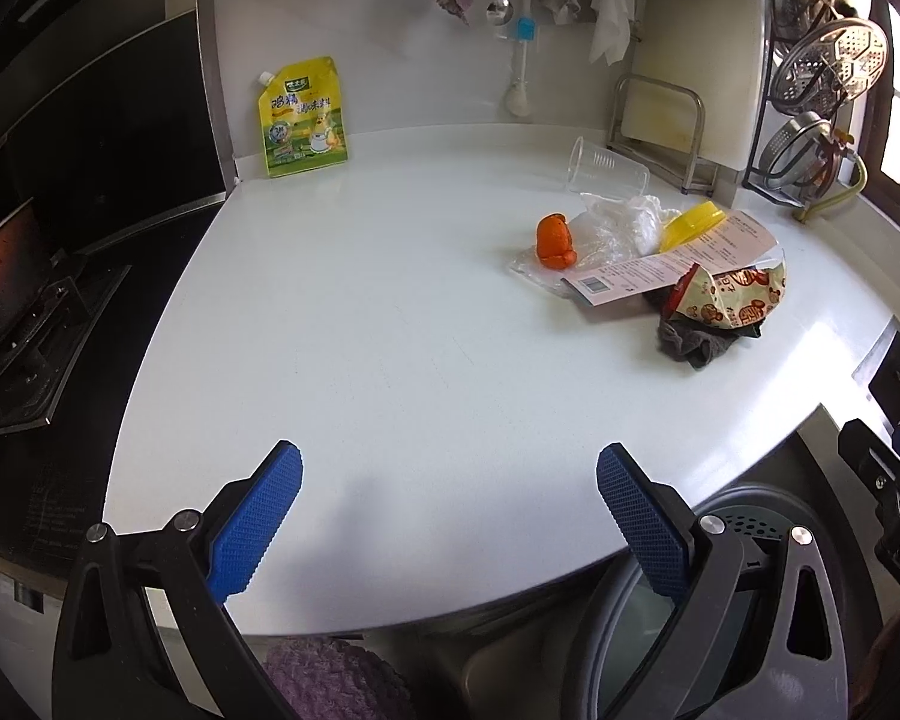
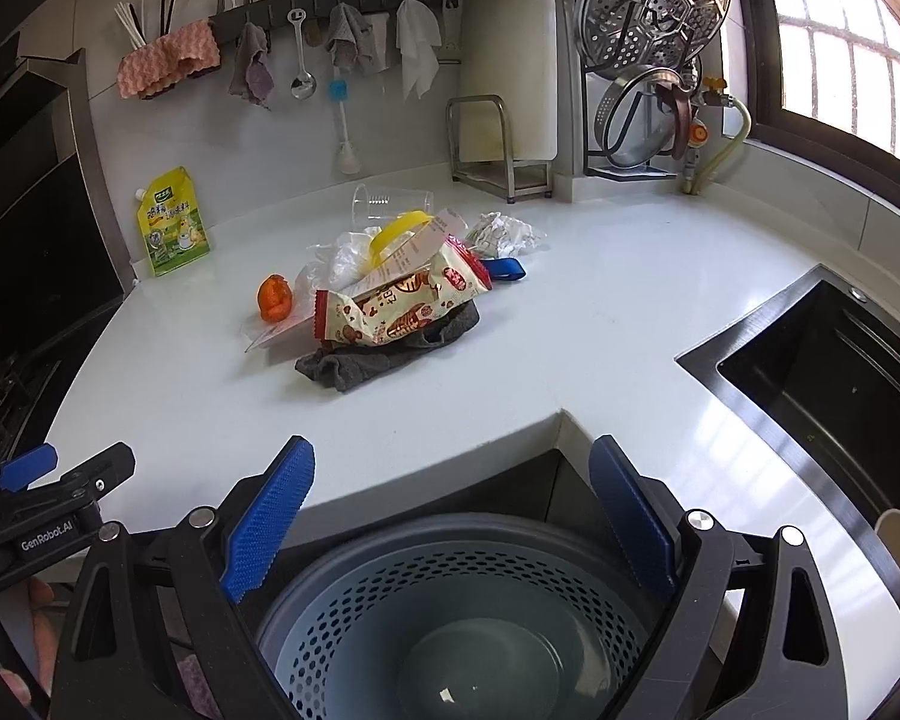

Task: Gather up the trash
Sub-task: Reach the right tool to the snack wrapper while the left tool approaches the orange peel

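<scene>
A heap of trash lies on the white counter: an orange peel, crumpled clear plastic, a yellow lid, a paper slip, a printed snack wrapper and a grey rag. A clear cup lies on its side behind them. From the right wrist view the wrapper, peel, crumpled paper and a blue strip show. My left gripper is open over the near counter edge. My right gripper is open above a grey perforated bin below the counter.
A yellow-green seasoning pouch leans on the back wall. A stove lies at the left, a black sink at the right. A metal rack with a cutting board and a steamer stand line the back.
</scene>
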The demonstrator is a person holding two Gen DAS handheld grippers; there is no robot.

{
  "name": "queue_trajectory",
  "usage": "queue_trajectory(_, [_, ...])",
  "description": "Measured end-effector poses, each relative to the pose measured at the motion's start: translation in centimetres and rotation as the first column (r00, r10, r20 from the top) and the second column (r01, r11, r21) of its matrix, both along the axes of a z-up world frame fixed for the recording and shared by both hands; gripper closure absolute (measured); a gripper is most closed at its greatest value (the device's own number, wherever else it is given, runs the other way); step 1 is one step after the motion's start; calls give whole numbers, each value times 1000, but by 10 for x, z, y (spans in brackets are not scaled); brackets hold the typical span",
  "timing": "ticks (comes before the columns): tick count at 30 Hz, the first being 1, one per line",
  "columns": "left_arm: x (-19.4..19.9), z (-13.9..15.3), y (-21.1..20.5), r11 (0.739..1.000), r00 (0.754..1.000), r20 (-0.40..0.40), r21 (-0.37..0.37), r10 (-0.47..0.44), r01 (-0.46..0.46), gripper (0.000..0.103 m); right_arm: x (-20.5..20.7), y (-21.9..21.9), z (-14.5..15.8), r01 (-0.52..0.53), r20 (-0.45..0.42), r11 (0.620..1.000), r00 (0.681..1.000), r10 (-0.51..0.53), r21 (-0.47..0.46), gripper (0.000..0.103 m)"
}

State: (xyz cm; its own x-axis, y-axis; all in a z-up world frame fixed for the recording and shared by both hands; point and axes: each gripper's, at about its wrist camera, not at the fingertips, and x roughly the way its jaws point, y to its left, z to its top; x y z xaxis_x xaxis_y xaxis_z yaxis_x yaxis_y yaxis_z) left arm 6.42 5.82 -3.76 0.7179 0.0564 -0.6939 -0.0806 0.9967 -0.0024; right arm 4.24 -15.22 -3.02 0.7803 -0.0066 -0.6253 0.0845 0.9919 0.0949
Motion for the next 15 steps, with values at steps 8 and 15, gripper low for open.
queue_trajectory(8, [23, -2, -7, 1000, 1000, 8, 1, -6, 6, 6, 59, -11, 1, 34, -6, 999, 999, -34, -9, 14])
queue_trajectory(15, [32, -10, -19, 1000, 1000, -3, 15, -23, 23, 6, 106, -23, -3, 52, -26, 998, 998, -52, 21, 14])
